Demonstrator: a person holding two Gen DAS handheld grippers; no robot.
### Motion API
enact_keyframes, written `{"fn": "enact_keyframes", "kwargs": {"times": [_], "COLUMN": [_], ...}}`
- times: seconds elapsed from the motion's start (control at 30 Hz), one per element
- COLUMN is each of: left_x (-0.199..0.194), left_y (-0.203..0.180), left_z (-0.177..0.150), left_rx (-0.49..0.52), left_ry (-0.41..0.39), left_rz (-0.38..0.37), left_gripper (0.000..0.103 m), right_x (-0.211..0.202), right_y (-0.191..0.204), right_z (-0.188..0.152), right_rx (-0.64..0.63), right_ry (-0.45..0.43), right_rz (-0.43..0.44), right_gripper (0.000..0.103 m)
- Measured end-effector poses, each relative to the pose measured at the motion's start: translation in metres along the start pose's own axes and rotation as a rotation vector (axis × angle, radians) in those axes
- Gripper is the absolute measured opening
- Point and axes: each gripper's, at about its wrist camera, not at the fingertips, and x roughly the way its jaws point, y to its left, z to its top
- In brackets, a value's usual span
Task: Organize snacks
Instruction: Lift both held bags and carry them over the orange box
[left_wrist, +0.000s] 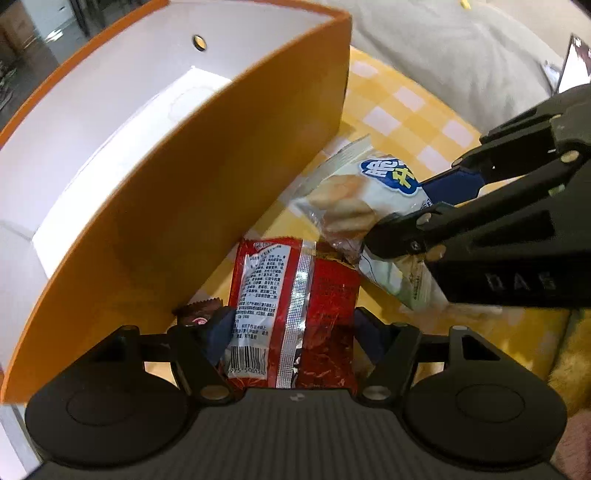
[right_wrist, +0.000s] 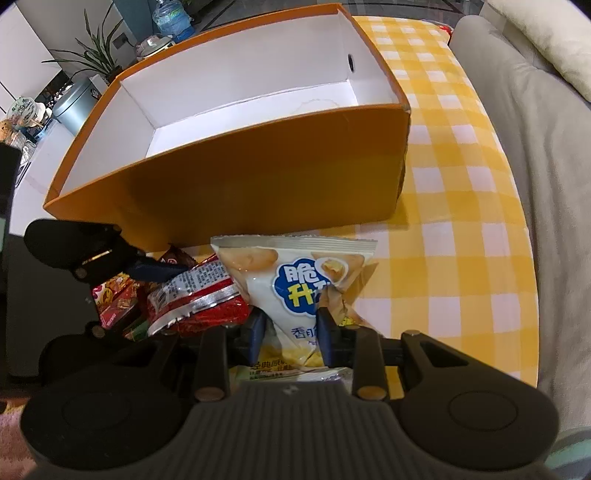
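My left gripper (left_wrist: 291, 325) is shut on a red snack packet (left_wrist: 295, 314), held just in front of the orange box (left_wrist: 229, 177). The packet also shows in the right wrist view (right_wrist: 199, 295). My right gripper (right_wrist: 291, 328) is shut on a white chip bag (right_wrist: 295, 288), also seen in the left wrist view (left_wrist: 362, 195), to the right of the red packet. The orange box (right_wrist: 258, 177) has a white inside with nothing in it and stands on the yellow checked cloth (right_wrist: 454, 229) right behind both snacks.
A small brown wrapped sweet (left_wrist: 199, 308) lies by the box wall next to my left fingers. More red snack packets (right_wrist: 118, 299) lie left of the red packet. A grey sofa cushion (right_wrist: 535, 147) borders the cloth on the right.
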Motion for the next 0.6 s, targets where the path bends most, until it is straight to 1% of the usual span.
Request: {"fn": "enact_keyframes", "kwargs": {"times": [0.13, 0.27, 0.47, 0.6], "left_x": [-0.027, -0.067, -0.130, -0.161], "left_y": [0.001, 0.003, 0.007, 0.018], "left_z": [-0.005, -0.016, -0.035, -0.037], "left_rx": [-0.071, -0.144, -0.215, -0.241], "left_ry": [-0.053, -0.137, -0.283, -0.353], "left_rz": [0.023, 0.048, 0.088, 0.148], "left_gripper": [0.080, 0.080, 0.080, 0.080], "right_x": [-0.019, -0.043, -0.078, -0.093], "right_y": [0.001, 0.008, 0.023, 0.035], "right_z": [0.003, 0.006, 0.011, 0.021], "right_rx": [-0.004, -0.026, -0.071, -0.098], "right_ry": [-0.040, -0.090, -0.167, -0.198], "right_rz": [-0.011, -0.026, -0.026, -0.008], "right_gripper": [0.026, 0.026, 0.026, 0.026]}}
